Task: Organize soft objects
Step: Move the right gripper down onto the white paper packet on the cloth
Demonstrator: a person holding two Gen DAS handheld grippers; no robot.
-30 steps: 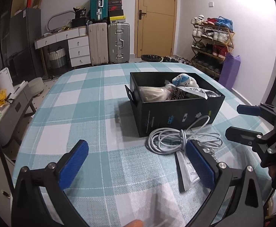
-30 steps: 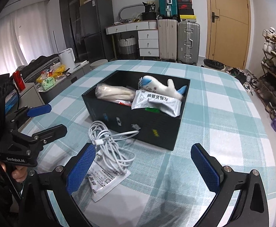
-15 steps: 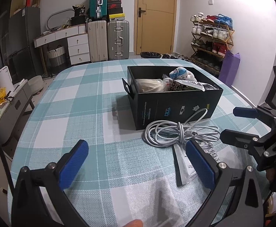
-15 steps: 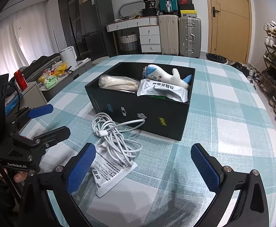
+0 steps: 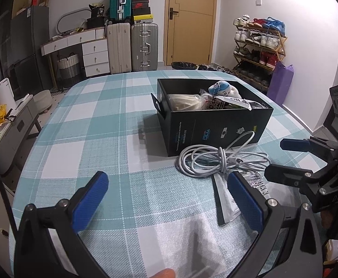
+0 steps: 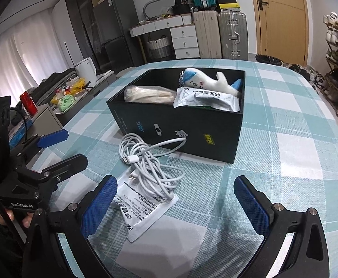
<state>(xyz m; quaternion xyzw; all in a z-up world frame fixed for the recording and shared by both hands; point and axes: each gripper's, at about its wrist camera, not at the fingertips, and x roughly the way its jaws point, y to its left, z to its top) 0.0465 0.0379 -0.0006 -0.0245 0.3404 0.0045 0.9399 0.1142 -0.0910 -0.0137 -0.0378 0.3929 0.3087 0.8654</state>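
A black box [image 6: 192, 136] [image 5: 217, 134] stands on the checked table and holds a blue-and-white plush [image 6: 206, 82] [image 5: 223, 88], a beige bagged item [image 6: 150, 93] and a white packet [image 6: 206, 99]. A coiled white cable [image 6: 150, 162] [image 5: 217, 159] lies in front of the box, partly on a flat white printed pouch [image 6: 145, 206] [image 5: 229, 199]. My left gripper [image 5: 166, 199] is open and empty, left of the cable; it also shows in the right wrist view [image 6: 62, 148]. My right gripper [image 6: 175, 203] is open and empty, just before the pouch; it also shows in the left wrist view [image 5: 284, 159].
The teal-and-white checked tablecloth [image 5: 99, 120] covers the table. Beyond it stand suitcases [image 5: 131, 46], a white drawer desk [image 5: 85, 48], a door [image 5: 189, 20] and a shoe rack [image 5: 257, 51]. A side cabinet with clutter [image 6: 69, 92] is at the left edge.
Both grippers have pulled back a little from the box, so box and cable sit farther away. Both stay open and empty; nothing on the table has moved.
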